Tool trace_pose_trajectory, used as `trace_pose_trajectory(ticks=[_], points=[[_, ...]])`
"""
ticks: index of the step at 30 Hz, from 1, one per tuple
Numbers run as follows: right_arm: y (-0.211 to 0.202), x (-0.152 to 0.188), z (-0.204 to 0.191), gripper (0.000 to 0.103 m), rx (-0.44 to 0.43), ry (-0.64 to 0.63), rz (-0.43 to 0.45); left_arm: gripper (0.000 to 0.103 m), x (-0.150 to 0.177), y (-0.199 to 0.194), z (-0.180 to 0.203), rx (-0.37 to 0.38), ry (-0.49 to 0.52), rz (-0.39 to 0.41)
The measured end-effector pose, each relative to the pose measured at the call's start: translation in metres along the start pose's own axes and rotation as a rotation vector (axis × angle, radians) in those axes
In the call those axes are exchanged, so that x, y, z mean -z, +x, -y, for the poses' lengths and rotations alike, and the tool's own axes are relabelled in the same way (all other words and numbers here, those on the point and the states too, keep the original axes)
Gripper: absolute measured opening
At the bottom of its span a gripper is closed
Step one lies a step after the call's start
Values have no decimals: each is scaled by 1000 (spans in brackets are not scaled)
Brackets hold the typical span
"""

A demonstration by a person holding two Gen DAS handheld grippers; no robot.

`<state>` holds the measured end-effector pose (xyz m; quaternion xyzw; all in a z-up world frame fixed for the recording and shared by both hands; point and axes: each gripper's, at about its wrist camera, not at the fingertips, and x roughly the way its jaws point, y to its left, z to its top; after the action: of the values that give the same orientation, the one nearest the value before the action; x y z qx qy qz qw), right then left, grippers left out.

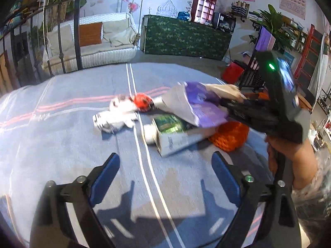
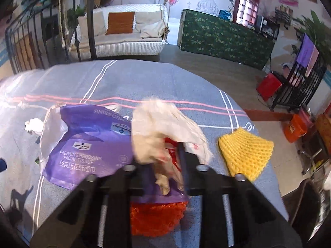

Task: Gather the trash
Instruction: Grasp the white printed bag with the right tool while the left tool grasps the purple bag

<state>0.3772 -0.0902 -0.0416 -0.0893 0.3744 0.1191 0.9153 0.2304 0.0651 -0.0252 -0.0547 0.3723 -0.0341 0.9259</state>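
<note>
My right gripper (image 2: 165,171) is shut on a purple facial-tissue wrapper (image 2: 86,144) and a crumpled white plastic bag (image 2: 165,128), pinched together. In the left wrist view the right gripper (image 1: 227,105) holds this bundle (image 1: 198,105) just above the other litter. My left gripper (image 1: 167,175) stands open over bare cloth, short of the pile and touching nothing. Beyond it lie a white and green tube pack (image 1: 171,134), crumpled white wrappers (image 1: 115,117), a red piece (image 1: 142,102) and an orange foam net (image 1: 229,136). A yellow foam net (image 2: 246,155) lies right of the right gripper.
The litter lies on a table with a grey-blue striped cloth (image 1: 62,140). A person's hand (image 1: 289,155) grips the right tool. On the floor to the right stand a red bin (image 2: 269,86), an orange bucket (image 2: 293,128) and a black rack (image 2: 298,82).
</note>
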Motion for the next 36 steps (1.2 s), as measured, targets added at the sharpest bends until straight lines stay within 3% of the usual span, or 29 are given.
trace_pose_trajectory(ticks=[3, 9, 12, 17, 19, 20, 27, 30, 36], points=[[-7, 0, 5, 15, 0, 24, 35, 81, -17, 7, -4, 7, -9, 4], [-38, -5, 11, 12, 18, 31, 133, 81, -54, 30, -1, 89, -24, -9], [-54, -4, 18, 12, 9, 57, 166, 69, -68, 52, 6, 88, 1, -50], [-71, 7, 22, 12, -4, 78, 193, 61, -80, 81, 15, 60, 38, -106], [-77, 12, 24, 12, -8, 88, 199, 43, -79, 87, 17, 40, 50, -128], [-79, 15, 26, 12, -7, 95, 201, 39, -78, 89, 17, 36, 50, -129], [-85, 31, 39, 12, -13, 155, 203, 26, -74, 71, 17, 7, 36, -35], [-97, 38, 48, 12, -19, 192, 225, 16, -70, 49, 17, -25, 27, 32], [-127, 55, 59, 12, -12, 232, 267, 15, -54, -4, 19, -38, -4, 148]])
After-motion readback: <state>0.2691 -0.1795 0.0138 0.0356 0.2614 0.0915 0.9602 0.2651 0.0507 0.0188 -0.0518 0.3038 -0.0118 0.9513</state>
